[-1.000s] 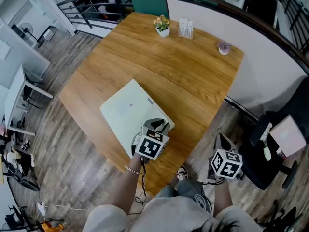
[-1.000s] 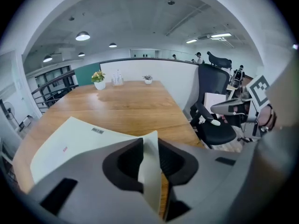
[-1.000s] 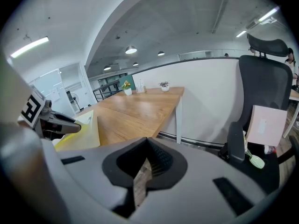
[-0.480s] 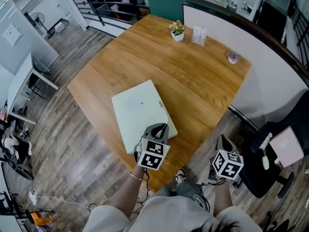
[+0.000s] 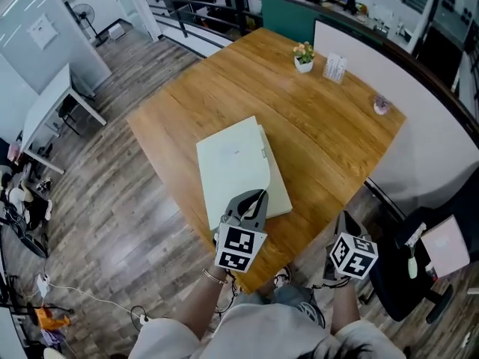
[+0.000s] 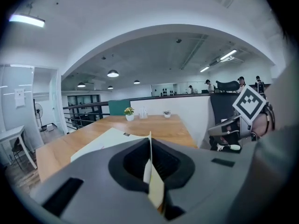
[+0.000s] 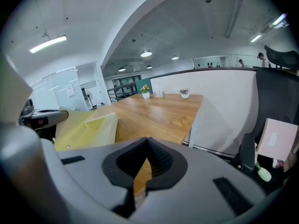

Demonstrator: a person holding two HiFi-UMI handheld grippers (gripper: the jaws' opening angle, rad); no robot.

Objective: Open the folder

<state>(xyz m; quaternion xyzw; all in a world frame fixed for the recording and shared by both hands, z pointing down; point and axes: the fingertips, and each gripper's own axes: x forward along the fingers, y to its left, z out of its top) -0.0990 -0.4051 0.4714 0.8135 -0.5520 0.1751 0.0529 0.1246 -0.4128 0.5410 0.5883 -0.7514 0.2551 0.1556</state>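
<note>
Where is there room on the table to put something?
Free: the table's wide bare wood between folder and flower pot, and right of the folder. Crowded: the near edge, where the left gripper holds the folder's cover.

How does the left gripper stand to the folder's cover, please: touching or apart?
Touching. The left gripper view shows the left gripper shut on the cover edge of the folder, with the cream sheet pinched between its jaws.

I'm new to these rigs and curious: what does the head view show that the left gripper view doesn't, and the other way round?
Head view only: the folder in full outline, the person's arms. Left gripper view only: the left gripper shut on the folder's raised cover edge, ceiling lamps. Both: the wooden table, the flower pot.
</note>
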